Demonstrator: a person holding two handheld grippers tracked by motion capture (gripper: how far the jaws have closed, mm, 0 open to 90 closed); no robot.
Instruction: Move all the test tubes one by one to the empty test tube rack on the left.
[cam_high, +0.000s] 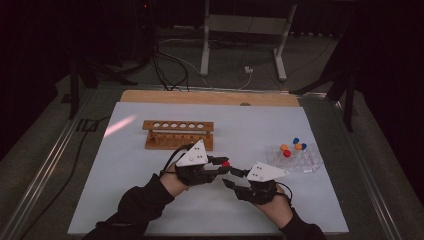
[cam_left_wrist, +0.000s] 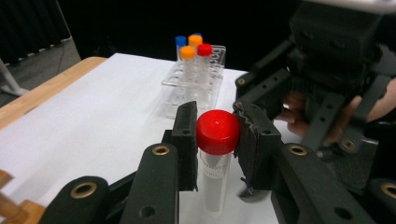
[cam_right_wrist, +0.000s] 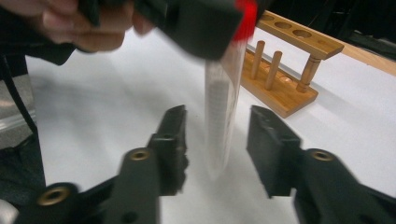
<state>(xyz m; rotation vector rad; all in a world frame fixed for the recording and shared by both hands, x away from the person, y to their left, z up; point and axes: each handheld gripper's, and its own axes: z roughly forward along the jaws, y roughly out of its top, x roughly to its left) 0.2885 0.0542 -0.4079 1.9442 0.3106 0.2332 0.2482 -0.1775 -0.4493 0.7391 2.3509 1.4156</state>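
Nearest me, the right gripper stands with its jaws apart on either side of a clear test tube's body, not pressing it, so it looks like a handover. The left gripper is clamped on the tube's red cap, hanging the tube upright above the white counter, probably so it can be lowered straight into a hole. Beyond, to the right, a clear plastic rack holds several capped tubes: orange, red and blue tops. Farther back, the wooden rack has its holes empty.
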